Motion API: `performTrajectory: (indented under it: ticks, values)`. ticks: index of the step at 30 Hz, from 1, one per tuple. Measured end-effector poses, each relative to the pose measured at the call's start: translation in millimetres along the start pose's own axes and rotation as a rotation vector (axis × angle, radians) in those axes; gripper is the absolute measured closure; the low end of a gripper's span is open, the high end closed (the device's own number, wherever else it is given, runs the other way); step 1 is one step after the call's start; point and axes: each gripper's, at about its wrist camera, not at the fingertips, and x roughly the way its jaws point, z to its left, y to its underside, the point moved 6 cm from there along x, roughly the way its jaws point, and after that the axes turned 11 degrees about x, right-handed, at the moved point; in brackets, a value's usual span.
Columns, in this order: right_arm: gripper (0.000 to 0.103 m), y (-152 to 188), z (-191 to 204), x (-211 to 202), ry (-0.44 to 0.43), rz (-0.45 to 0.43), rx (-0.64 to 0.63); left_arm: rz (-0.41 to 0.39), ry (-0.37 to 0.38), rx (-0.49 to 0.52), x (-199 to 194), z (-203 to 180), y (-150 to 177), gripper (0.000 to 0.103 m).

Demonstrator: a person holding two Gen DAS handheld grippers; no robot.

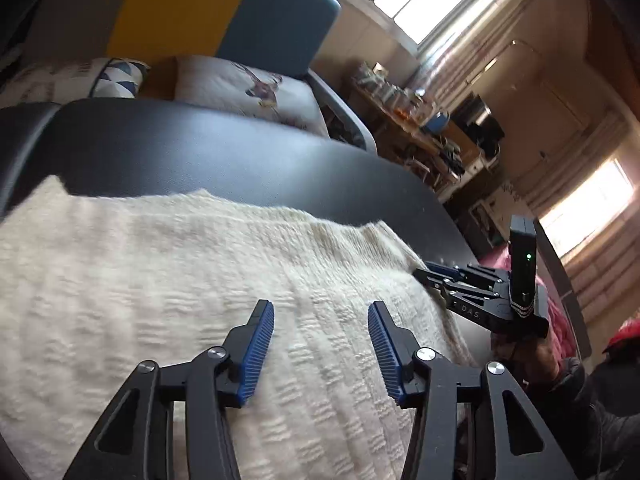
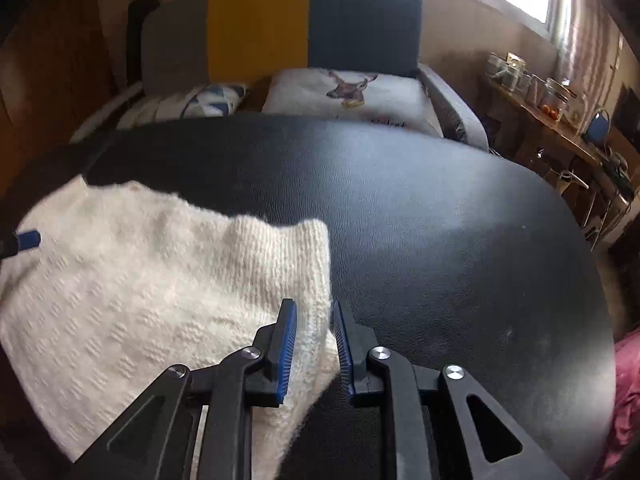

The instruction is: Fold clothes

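In the left wrist view, the left gripper [image 1: 321, 307] stands released, its blue pads well apart above a cream knit sweater [image 1: 160, 280], with nothing pinched between them. The sweater lies spread over the near part of a dark counter [image 1: 220, 152]. At the sweater's right edge the right gripper [image 1: 430, 274] reaches in, held by a hand [image 1: 536, 360]; from here its fingertips meet the knit edge, though the grip itself is hard to make out. Beyond the counter stands a sofa [image 1: 280, 20] with yellow and blue back panels and a deer-print cushion [image 1: 256, 88]; a cluttered shelf [image 1: 420, 120] sits under bright windows.

In the right wrist view, the right gripper [image 2: 314, 308] is narrowly parted, with the ribbed edge of the sweater [image 2: 140, 280] lying between its pads; whether they press the cloth cannot be told. A blue fingertip of the left gripper [image 2: 28, 239] shows at the left edge. The bare counter [image 2: 440, 240] extends to the right.
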Motion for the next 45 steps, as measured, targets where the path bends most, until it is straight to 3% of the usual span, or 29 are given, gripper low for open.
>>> performTrajectory:
  ticks: [2, 3, 7, 10, 15, 21, 26, 28, 31, 32, 33, 35, 40, 45]
  values:
    - [0.080, 0.0, 12.9, -13.2, -0.082, -0.029, 0.029, -0.039, -0.054, -0.048, -34.4, 28.5, 5.4, 0.030]
    - [0.080, 3.1, 21.3, -16.8, -0.112, -0.031, 0.030, -0.056, -0.084, -0.073, -51.8, 43.7, 9.0, 0.027]
    - [0.080, 23.0, 57.1, 0.2, -0.147, 0.061, 0.001, -0.091, -0.199, -0.182, -112.4, 105.0, 27.7, 0.024]
    - [0.080, 38.5, 64.1, 16.4, -0.082, 0.121, -0.029, -0.071, -0.195, -0.267, -132.8, 139.7, 42.9, 0.024]
    - [0.080, 45.7, 61.5, 19.0, -0.049, 0.156, -0.004, -0.041, -0.078, -0.333, -122.3, 160.0, 54.8, 0.024]
    - [0.079, 46.8, 55.0, 25.8, -0.086, 0.161, 0.058, 0.005, -0.015, -0.313, -82.4, 167.6, 52.4, 0.023]
    - [0.079, 46.9, 53.6, 27.3, -0.101, 0.148, 0.055, -0.031, -0.014, -0.252, -71.4, 164.8, 44.4, 0.024]
    - [0.079, 45.8, 53.0, 28.5, -0.106, 0.150, 0.057, -0.054, -0.025, -0.198, -69.7, 158.8, 43.3, 0.026]
    - [0.079, 44.7, 52.5, 29.9, -0.117, 0.152, 0.060, -0.047, -0.064, -0.165, -64.9, 156.3, 46.7, 0.044]
    - [0.079, 44.6, 52.3, 30.0, -0.122, 0.151, 0.059, -0.044, -0.055, -0.193, -64.3, 158.6, 48.2, 0.061]
    - [0.079, 44.6, 52.2, 30.0, -0.128, 0.150, 0.057, -0.038, -0.030, -0.238, -63.8, 161.9, 49.6, 0.070]
    - [0.079, 43.6, 51.9, 30.1, -0.138, 0.157, 0.049, -0.026, 0.007, -0.301, -65.1, 166.0, 50.6, 0.078]
    - [0.079, 37.4, 51.3, 23.3, -0.178, 0.207, -0.009, 0.016, -0.070, -0.258, -74.2, 150.7, 42.3, 0.083]
    - [0.079, 39.4, 51.4, 13.1, -0.162, 0.232, -0.167, -0.025, -0.057, -0.249, -92.0, 139.0, 23.4, 0.083]
